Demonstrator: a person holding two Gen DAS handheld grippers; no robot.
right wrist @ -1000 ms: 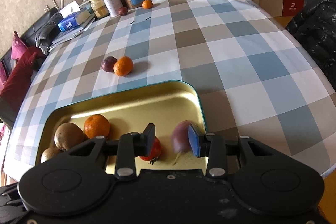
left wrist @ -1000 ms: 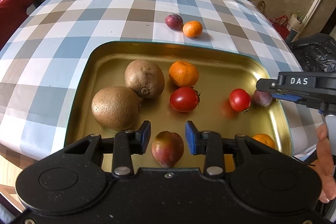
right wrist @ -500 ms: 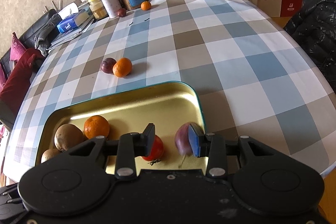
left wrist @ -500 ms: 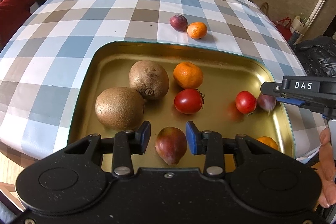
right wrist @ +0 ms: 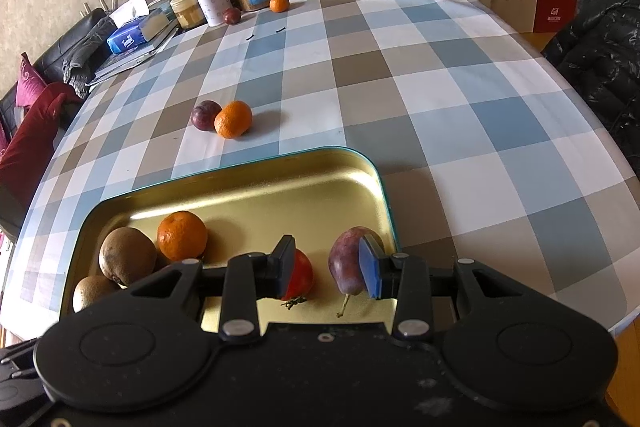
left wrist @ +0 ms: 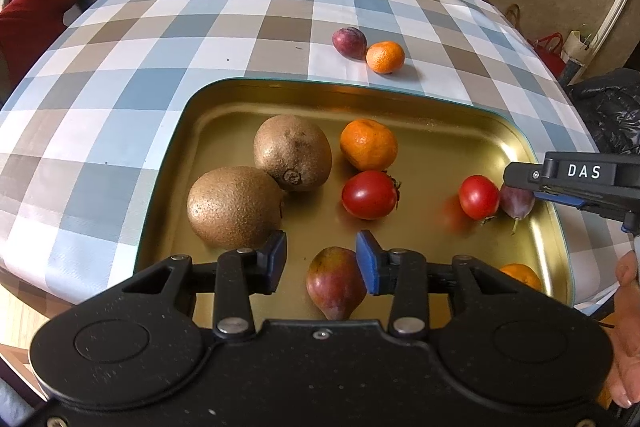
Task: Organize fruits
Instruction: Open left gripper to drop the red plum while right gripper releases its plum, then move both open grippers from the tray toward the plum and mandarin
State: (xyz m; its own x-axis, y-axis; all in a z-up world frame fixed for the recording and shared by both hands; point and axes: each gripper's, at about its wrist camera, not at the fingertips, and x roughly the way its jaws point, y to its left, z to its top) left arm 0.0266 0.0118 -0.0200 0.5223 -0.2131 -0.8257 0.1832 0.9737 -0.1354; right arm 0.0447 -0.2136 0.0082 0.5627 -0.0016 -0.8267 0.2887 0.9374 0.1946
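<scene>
The right gripper [right wrist: 326, 269] is hanging with its jaws apart over the right end of the shallow gold metal tray [right wrist: 248, 183], the purple stemmed fruit [right wrist: 347, 261] lying just inside its right pad, apparently let go. The left gripper [left wrist: 321, 262] is likewise spread, poised over the red-green pear-shaped fruit [left wrist: 334, 285] at the tray's near edge. To finish the release well, the right gripper should be lifting straight up and clear — not sideways, or the pad could be nudging the purple fruit against the small red tomato [right wrist: 299, 277] beside it. Next targets are probably the dark plum [right wrist: 205, 115] and the orange mandarin [right wrist: 233, 119] sitting touching on the checked tablecloth [right wrist: 420, 107] beyond the tray's far edge.

Compared with a second ago, the purple fruit is no longer blurred — it is settling on the tray floor by the right rim, stem toward the near edge. The other fruits are lying as before.
</scene>
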